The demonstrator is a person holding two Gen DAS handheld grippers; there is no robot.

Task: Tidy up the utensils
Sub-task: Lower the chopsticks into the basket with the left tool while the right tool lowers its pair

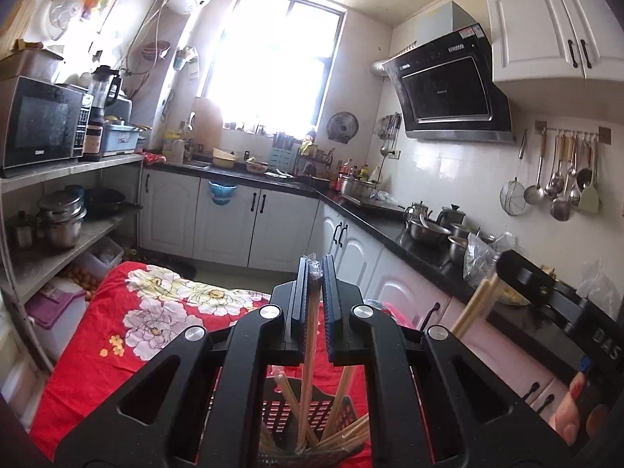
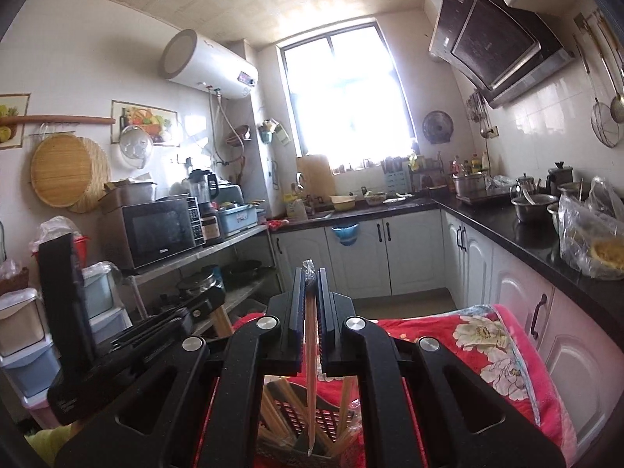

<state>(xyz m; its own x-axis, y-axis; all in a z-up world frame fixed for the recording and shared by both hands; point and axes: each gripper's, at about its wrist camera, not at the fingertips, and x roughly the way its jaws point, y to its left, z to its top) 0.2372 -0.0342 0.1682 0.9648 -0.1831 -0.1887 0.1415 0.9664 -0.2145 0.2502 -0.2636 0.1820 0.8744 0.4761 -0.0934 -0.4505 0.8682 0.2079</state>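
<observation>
In the left wrist view my left gripper is shut on a pair of wooden chopsticks with clear wrap at the top. The sticks hang down into a dark perforated holder that has several more chopsticks in it. In the right wrist view my right gripper is shut on another wrapped pair of chopsticks, whose tips hang over the same holder. The holder stands on a red floral cloth. The two grippers are side by side, and each shows at the edge of the other's view.
A black counter with pots and plastic bags runs along the right, with white cabinets below it. To the left is a metal shelf with a microwave and pans. A hand shows at the lower right.
</observation>
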